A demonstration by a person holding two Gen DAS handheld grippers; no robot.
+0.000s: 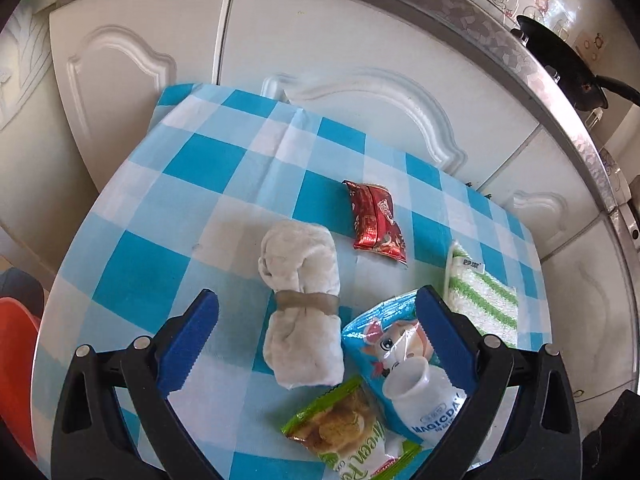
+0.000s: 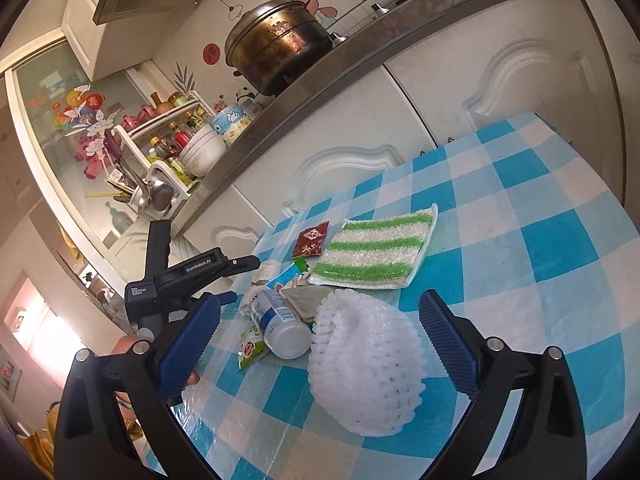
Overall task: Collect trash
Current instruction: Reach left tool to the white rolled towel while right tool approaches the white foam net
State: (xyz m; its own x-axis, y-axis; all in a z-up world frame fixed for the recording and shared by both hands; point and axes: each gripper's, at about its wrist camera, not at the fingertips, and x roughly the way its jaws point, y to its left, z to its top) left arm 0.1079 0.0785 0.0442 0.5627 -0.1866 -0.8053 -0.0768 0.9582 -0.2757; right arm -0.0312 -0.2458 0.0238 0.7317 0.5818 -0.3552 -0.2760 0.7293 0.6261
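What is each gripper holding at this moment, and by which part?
Nothing is held. The left gripper is open above the rolled white cloth; the right gripper is open around the white foam net, not touching it.

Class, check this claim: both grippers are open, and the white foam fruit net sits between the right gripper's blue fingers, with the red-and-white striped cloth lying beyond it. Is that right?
Not quite: the striped cloth is green and white, not red, as the right wrist view shows. The rest holds: the white foam fruit net sits between the fingers of the open right gripper, and the left gripper is open too.
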